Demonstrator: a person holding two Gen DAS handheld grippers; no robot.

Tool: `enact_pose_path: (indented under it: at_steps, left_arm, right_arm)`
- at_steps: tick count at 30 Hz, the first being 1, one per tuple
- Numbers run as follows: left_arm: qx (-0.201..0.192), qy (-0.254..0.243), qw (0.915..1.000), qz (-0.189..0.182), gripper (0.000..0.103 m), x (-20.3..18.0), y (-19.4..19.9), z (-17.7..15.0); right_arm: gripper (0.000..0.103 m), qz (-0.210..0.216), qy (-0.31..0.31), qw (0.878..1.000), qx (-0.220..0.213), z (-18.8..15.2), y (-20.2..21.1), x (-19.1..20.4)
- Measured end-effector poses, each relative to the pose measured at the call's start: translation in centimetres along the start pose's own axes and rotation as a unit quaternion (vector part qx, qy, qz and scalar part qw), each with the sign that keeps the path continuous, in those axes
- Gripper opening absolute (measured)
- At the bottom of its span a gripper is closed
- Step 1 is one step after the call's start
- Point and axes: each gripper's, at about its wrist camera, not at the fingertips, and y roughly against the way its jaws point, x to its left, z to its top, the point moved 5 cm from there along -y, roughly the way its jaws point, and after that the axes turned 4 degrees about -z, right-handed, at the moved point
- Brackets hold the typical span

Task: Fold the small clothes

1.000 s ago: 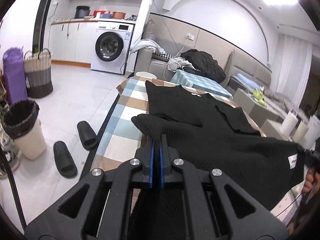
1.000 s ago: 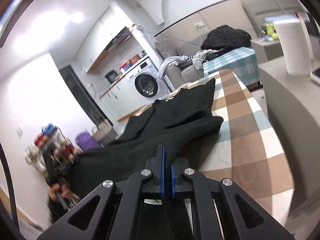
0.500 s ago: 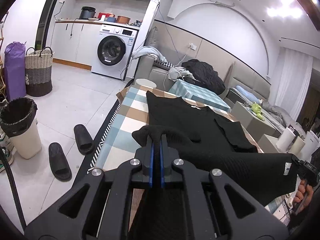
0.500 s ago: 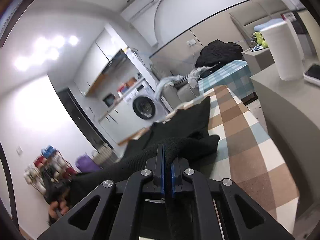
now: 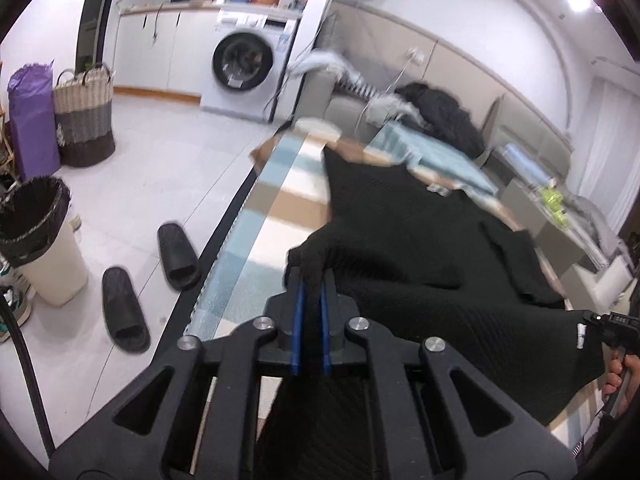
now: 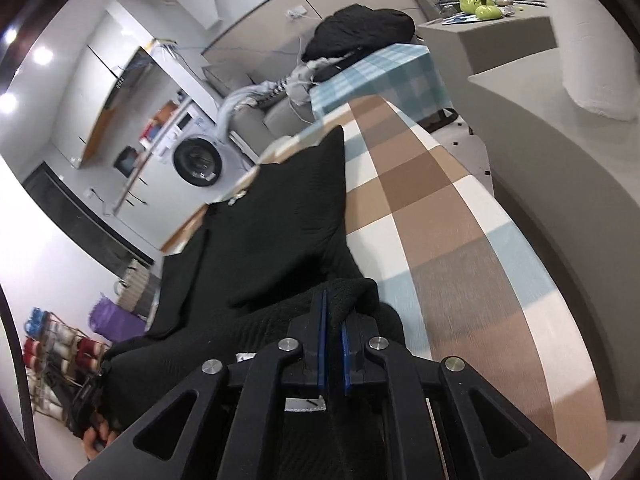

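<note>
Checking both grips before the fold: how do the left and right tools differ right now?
The left tool pinches the black garment's corner over the tablecloth's left side; the right tool pinches its corner on the right side. The left view is blurred; the right is sharper. Both are shut on fabric.

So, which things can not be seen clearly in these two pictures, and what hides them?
- Near hem of the black garment: hidden in both wrist views under the gripper bodies.
- Left gripper: its pad contact is covered by bunched cloth.
- Right gripper: the same, in the right wrist view.
- White label: too small to read.
- Far end of the checked tablecloth: motion-blurred in the left wrist view.
- Hand: cut off by the edge of the picture.
</note>
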Motion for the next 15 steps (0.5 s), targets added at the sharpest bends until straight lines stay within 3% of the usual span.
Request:
enact_pose_path:
  at_steps: [3, 4, 5, 6, 7, 8, 12, 13, 15]
  left_arm:
    - [0.035, 0.016, 0.9992, 0.008, 0.018, 0.8, -2.1, -0.5]
    - [0.041, 0.021, 0.9989, 0.012, 0.029, 1.2, -2.4, -0.8]
    - [0.04, 0.023, 0.9989, 0.011, 0.045, 1.4, -2.5, -0.9]
    - [0.038, 0.024, 0.9989, 0.013, 0.053, 1.7, -2.7, -1.1]
    - [0.034, 0.024, 0.999, 0.016, 0.062, 1.9, -2.8, -1.2]
    - [0.033, 0.023, 0.9991, 0.016, 0.064, 2.0, -2.9, -1.3]
    - [0.077, 0.008, 0.997, 0.003, 0.064, 1.2, -4.4, -2.3]
    - [0.075, -0.002, 0.997, -0.015, 0.06, 0.6, -4.4, -2.6]
    - [0.067, -0.028, 0.9972, -0.019, 0.041, -0.4, -4.2, -3.1]
  right_arm:
    - [0.01, -0.019, 0.031, 0.999, 0.015, -0.3, -0.6, -0.1]
    - [0.013, -0.022, 0.038, 0.999, 0.011, -0.5, -0.3, -0.1]
    - [0.024, -0.029, 0.046, 0.999, 0.003, -0.7, 0.3, -0.3]
    - [0.037, -0.033, 0.052, 0.998, -0.006, -1.0, 1.0, -0.6]
    - [0.043, -0.035, 0.054, 0.998, -0.012, -1.2, 1.4, -0.8]
    - [0.048, -0.034, 0.058, 0.998, -0.014, -1.4, 1.8, -1.1]
    - [0.048, -0.035, 0.063, 0.997, 0.002, -1.7, 1.3, -1.5]
    - [0.048, -0.032, 0.059, 0.998, 0.003, -1.8, 1.3, -1.6]
    - [0.048, -0.009, 0.054, 0.999, 0.004, -2.1, 1.5, -1.6]
